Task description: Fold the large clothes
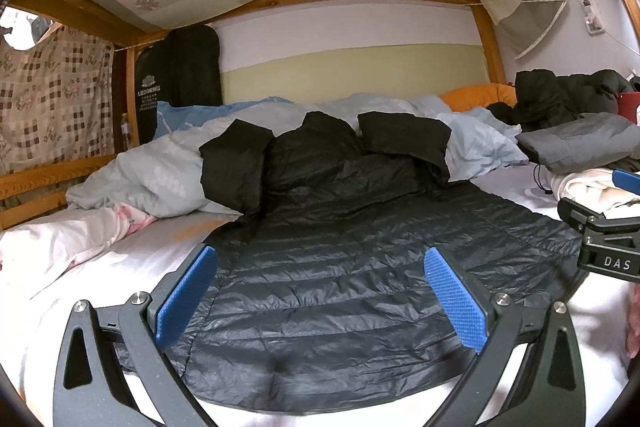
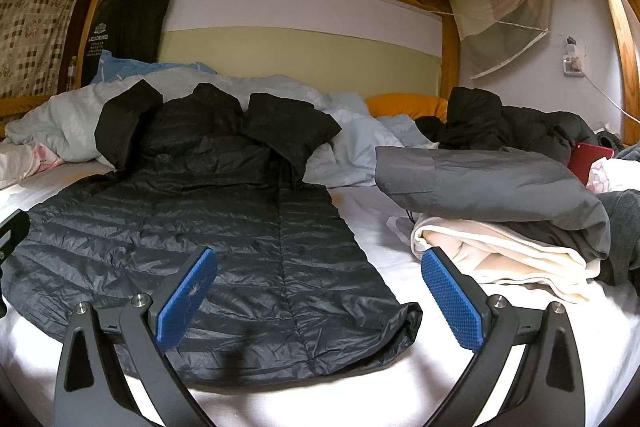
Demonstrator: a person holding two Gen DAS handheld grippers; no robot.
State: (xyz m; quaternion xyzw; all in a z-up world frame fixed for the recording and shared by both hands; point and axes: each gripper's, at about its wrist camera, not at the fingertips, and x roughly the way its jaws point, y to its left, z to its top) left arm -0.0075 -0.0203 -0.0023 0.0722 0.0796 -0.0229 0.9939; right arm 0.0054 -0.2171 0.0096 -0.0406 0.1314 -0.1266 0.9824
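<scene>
While hovering low over the white bed sheet [image 1: 120,259], left gripper [image 1: 320,291] and right gripper [image 2: 318,293] both spreading wide, holding nothing, pointing toward 12 o'clock. Black quilted jacket [image 1: 340,259] lying flat, hem at 6 o'clock, collar at 12, 2 sleeves folding inward over the shoulders, resting against the pale blue duvet [image 1: 132,171]. Folded grey and cream clothes [image 2: 500,211] sitting at 3 o'clock.

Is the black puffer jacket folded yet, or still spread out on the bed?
Mostly spread: the jacket's body lies flat on the white sheet; only both sleeves are folded in at the shoulders.
</scene>
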